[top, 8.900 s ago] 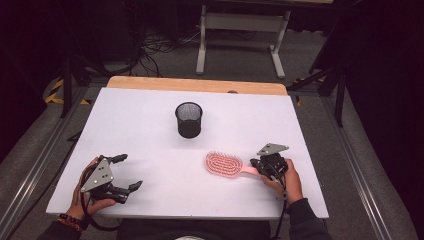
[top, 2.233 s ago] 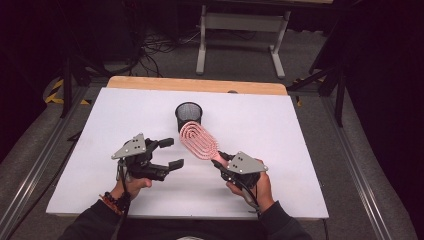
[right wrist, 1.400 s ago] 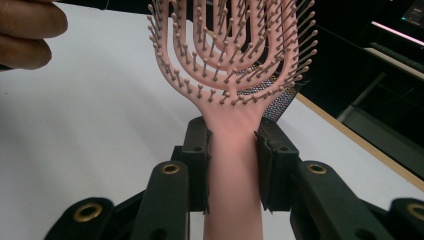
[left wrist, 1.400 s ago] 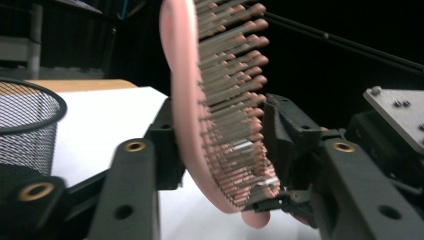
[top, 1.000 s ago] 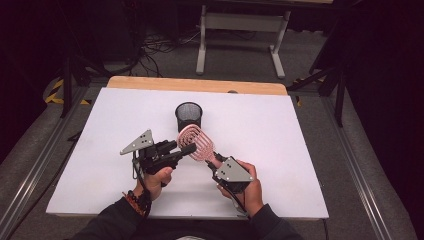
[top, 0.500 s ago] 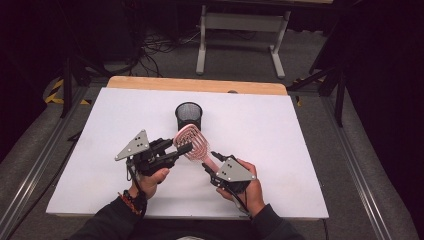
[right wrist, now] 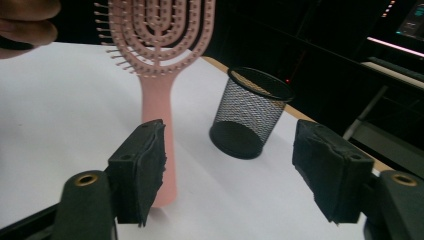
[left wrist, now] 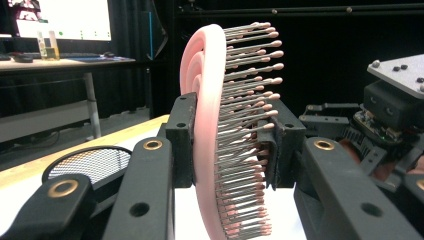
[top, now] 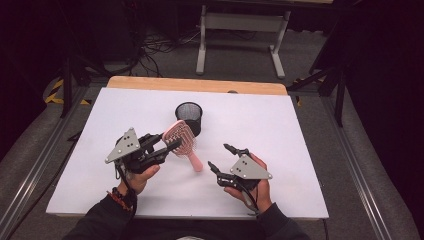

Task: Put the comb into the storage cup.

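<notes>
On a white table (top: pixel 300 150), the left gripper (top: pixel 167 146) clamps the head of a pink hairbrush (top: pixel 184 142), handle hanging free just beside a black mesh cup (top: pixel 188 116), seemingly its destination. The right gripper (top: pixel 222 160) sits near the handle, jaws spread and empty.

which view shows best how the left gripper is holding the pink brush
The left gripper view: its jaws close on the pink brush head, one pad on the back, one on the bristles. The high view shows the left gripper holding the head, handle hanging down. The right gripper view shows the brush face-on.
</notes>
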`<action>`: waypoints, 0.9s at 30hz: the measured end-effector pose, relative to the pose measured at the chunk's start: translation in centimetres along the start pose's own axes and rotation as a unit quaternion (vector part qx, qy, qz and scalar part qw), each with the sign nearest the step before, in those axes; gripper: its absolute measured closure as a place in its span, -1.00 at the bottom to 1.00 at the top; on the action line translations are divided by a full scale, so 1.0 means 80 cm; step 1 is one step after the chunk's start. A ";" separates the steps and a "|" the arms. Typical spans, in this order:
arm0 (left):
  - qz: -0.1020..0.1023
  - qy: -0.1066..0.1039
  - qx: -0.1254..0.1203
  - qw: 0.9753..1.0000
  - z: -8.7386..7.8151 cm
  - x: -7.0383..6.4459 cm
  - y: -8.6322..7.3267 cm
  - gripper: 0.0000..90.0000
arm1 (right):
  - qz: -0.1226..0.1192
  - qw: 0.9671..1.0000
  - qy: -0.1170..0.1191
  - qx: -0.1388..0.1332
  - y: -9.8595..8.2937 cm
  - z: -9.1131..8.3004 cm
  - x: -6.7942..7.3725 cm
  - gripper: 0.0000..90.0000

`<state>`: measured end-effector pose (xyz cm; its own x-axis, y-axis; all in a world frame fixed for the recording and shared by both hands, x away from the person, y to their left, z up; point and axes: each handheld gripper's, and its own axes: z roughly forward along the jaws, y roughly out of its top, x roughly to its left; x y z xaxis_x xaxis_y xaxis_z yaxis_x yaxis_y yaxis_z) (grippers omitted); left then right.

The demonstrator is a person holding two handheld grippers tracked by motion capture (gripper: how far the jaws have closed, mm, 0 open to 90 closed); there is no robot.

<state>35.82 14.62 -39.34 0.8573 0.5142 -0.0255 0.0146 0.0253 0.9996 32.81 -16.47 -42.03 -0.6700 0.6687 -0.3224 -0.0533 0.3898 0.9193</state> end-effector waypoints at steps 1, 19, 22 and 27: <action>0.002 0.001 0.001 1.000 0.000 0.000 0.000 0.42 | 0.002 1.000 -0.005 -0.001 -0.001 -0.001 -0.003 -0.36; 0.025 0.024 0.009 0.999 -0.021 0.010 0.006 0.42 | 0.019 0.999 -0.043 -0.018 -0.011 -0.024 -0.032 -0.61; 0.029 0.030 0.010 0.999 -0.025 0.013 0.008 0.42 | 0.017 0.998 -0.049 -0.018 -0.013 -0.027 -0.034 -0.64; 0.036 0.042 0.007 0.998 -0.031 0.017 0.011 0.42 | 0.011 0.998 -0.058 -0.014 -0.019 -0.034 -0.036 -0.65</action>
<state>35.69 17.46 -38.49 0.8098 0.5849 0.0455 -0.0375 -0.0257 0.9990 32.83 -20.71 -41.88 -0.5810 0.7463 -0.3248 -0.0613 0.3578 0.9318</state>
